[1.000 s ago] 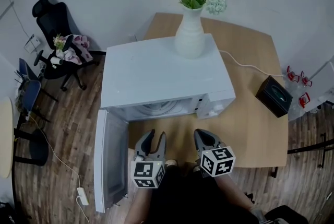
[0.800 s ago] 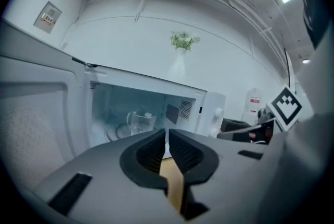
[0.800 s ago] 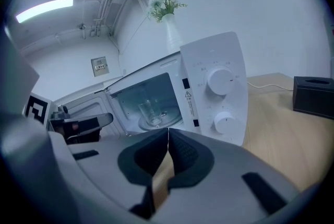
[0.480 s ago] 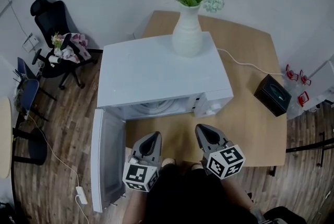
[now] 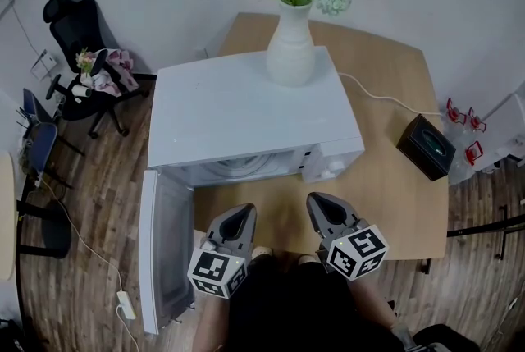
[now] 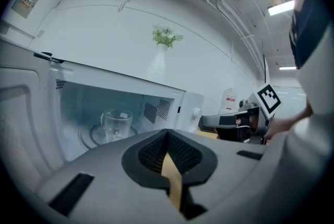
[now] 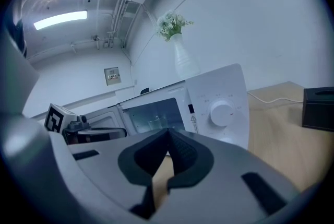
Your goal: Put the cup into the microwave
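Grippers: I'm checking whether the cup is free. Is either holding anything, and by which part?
Nothing is held. The left gripper and right gripper are both shut and empty; the cup stands inside the microwave.

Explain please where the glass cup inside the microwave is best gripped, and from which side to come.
Grip the cup across its upper wall, one jaw on each side, coming level from the front past the open door. It stands upright on the turntable, and the microwave closes every other side. The left gripper, now shut, would probably have to open first.
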Demonstrator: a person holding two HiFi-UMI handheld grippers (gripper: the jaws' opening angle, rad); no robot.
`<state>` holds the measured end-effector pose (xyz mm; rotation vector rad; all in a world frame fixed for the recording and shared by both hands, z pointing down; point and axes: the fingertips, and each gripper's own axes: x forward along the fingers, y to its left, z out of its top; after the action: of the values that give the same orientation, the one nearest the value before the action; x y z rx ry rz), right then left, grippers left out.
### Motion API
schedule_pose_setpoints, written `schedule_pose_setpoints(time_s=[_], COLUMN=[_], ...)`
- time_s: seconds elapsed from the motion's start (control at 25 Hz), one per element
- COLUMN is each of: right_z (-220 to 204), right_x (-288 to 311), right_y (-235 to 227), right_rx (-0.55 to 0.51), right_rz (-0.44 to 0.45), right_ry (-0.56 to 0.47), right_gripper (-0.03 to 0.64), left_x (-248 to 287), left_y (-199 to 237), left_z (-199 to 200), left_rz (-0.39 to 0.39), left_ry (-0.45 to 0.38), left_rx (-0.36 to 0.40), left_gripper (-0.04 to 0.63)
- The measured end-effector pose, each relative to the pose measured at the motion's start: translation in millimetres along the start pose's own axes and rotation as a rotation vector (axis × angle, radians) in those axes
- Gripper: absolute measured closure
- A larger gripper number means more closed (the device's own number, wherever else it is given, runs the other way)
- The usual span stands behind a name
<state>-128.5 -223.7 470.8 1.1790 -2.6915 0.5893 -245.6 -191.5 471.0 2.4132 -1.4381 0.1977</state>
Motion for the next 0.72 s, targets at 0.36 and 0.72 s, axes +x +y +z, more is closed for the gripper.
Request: schedule_pose_setpoints(time_s=[0.36,0.72], right_z=[-5.2,-9.6], right_x=[4.0,6.8], right_y=[-2.6,-2.4], right_rx=[-0.011,-0.013], right_rz=[-0.023,-0.030], right_ry=[0.028,0.043], right_gripper=[0.624,0.624], left_x=[6.2,9.2], left_y=[1.9,3.0], left_z=[-4.5,-5.9], left_rz=[0.028,0.026], left_ry=[0.016,0.021], left_rx=[-0.012,-0.002], left_gripper=[0.592,0.592])
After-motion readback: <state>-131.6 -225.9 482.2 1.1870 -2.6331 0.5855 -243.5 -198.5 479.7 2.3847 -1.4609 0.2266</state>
